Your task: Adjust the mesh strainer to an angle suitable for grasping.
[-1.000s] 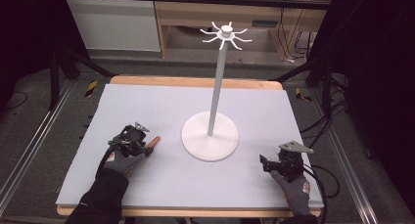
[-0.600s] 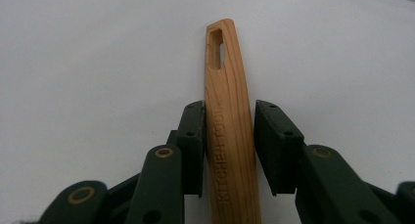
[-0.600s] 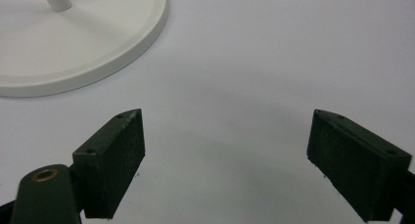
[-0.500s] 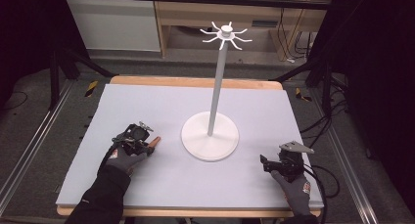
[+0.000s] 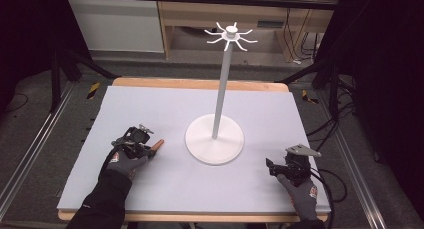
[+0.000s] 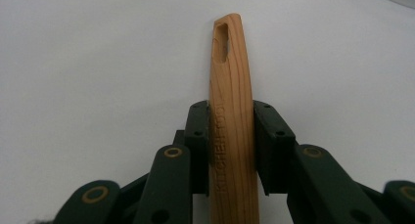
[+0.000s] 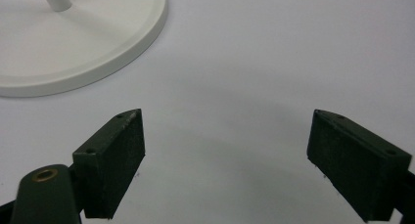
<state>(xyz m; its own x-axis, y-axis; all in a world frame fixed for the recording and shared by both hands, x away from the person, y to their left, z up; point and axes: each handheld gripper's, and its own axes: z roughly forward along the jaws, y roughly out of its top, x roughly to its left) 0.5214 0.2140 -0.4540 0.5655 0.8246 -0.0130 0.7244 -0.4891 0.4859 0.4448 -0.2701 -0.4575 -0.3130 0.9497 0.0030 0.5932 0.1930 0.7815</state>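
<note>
The left gripper (image 6: 230, 136) has its fingers (image 6: 198, 136) closed on the slim pale wooden utensil handle (image 6: 230, 101), one pad flat against each side of it. So the pick-up looks done, or nearly so. What is left, judging from the layout, is to lift the handle and hang it on one of the curved hooks at the top of the tall white hanging stand (image 5: 223, 84), which rises from a round white base near the middle of the bench (image 5: 150, 104).

In the high view the left gripper (image 5: 134, 141) sits low over the grey bench top, left of the stand's base, with the wooden tip (image 5: 158, 144) poking out toward the base and apart from it. Whether the handle is off the surface yet cannot be told.

The handle is light, straight-grained wood, narrowing gently to a rounded end. A long narrow slot is cut through it near that end, and this looks like the part meant to go over a hook. Lettering is stamped along its length, partly hidden between the pads. The working end of the utensil is out of sight behind the gripper.

The right gripper (image 7: 227, 165) has its fingers spread wide and holds nothing. It rests low at the right of the bench (image 5: 292, 166), with the stand's base (image 7: 98, 43) nearby.
</note>
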